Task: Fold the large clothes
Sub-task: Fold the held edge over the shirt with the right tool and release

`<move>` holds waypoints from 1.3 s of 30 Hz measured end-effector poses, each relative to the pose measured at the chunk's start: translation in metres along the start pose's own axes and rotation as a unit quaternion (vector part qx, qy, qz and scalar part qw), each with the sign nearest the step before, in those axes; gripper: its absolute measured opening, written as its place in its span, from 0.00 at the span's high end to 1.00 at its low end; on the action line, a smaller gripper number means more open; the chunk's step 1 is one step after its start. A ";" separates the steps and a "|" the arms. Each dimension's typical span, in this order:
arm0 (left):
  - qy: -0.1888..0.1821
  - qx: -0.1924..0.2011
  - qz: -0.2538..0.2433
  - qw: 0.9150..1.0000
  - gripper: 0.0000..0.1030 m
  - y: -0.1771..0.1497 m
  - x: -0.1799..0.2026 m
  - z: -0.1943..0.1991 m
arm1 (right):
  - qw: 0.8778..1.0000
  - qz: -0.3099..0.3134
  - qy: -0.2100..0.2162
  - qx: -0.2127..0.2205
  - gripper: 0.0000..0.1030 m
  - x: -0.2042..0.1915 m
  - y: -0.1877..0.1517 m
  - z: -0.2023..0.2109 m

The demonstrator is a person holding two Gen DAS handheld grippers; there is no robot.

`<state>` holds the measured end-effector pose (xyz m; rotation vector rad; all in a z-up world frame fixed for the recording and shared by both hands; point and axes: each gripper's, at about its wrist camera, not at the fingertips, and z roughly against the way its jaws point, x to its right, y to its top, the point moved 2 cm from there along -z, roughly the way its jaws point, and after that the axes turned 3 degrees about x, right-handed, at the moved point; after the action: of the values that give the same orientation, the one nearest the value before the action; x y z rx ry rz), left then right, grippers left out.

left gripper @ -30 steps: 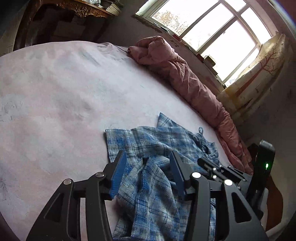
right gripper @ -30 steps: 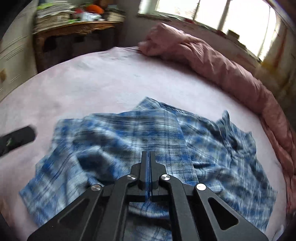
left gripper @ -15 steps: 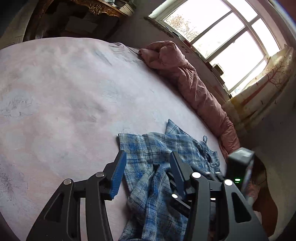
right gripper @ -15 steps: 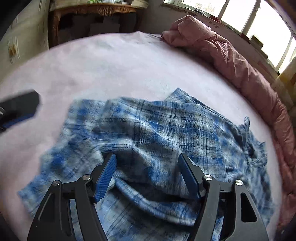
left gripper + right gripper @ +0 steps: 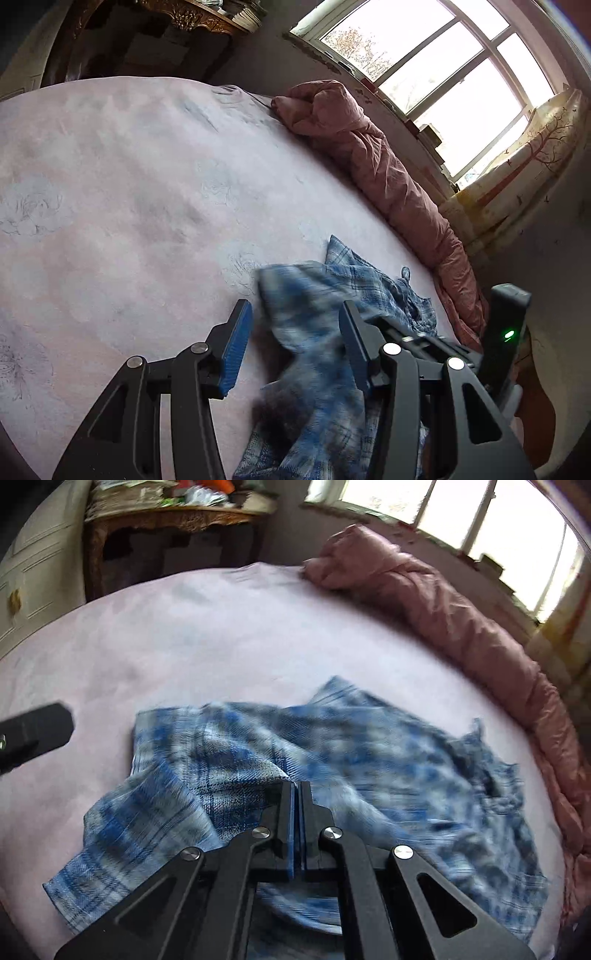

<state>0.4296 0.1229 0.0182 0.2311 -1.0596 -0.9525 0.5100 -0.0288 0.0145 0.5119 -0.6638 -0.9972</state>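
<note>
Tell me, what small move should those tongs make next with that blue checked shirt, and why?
Probably lift the right tongs a little, drawing the pinched fold up. They have just closed on the blue checked shirt, which lies crumpled on the pink bed, while the left tongs stand open around another bunch of it.

left tool point(image 5: 293, 332): black, blue pads, silver screws | right tool point(image 5: 296, 786): same
</note>
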 end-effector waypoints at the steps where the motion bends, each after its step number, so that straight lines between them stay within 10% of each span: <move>1: 0.002 0.000 -0.001 1.000 0.55 0.000 0.000 0.000 | 1.000 -0.009 -0.009 0.002 0.98 0.009 0.001 0.003; 14: 0.011 -0.014 -0.062 0.998 0.55 -0.010 0.022 -0.010 | 0.978 -0.143 -0.151 -0.025 0.98 0.164 -0.047 0.020; 20: -0.025 -0.022 -0.088 0.996 0.53 -0.015 0.036 -0.014 | 0.967 -0.229 -0.108 -0.019 0.97 0.197 -0.077 0.036; 25: -0.013 -0.017 -0.129 0.991 0.51 -0.024 0.052 -0.015 | 0.975 -0.204 -0.072 0.045 0.50 0.184 -0.068 0.068; 29: 0.087 0.001 -0.135 0.987 0.51 -0.026 0.044 -0.021 | 0.991 -0.130 -0.003 0.033 0.49 0.139 -0.054 0.073; 32: 0.095 -0.008 -0.117 0.989 0.51 -0.026 0.030 -0.024 | 0.990 -0.129 0.050 -0.004 0.49 0.114 -0.047 0.059; 39: 0.080 -0.002 -0.101 0.992 0.51 -0.019 0.023 -0.019 | 0.991 -0.111 -0.068 -0.028 0.49 0.070 -0.030 0.015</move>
<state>0.4379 0.0893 0.0119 0.4106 -0.8972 -1.0983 0.5078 -0.1060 0.0237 0.4782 -0.7078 -1.2667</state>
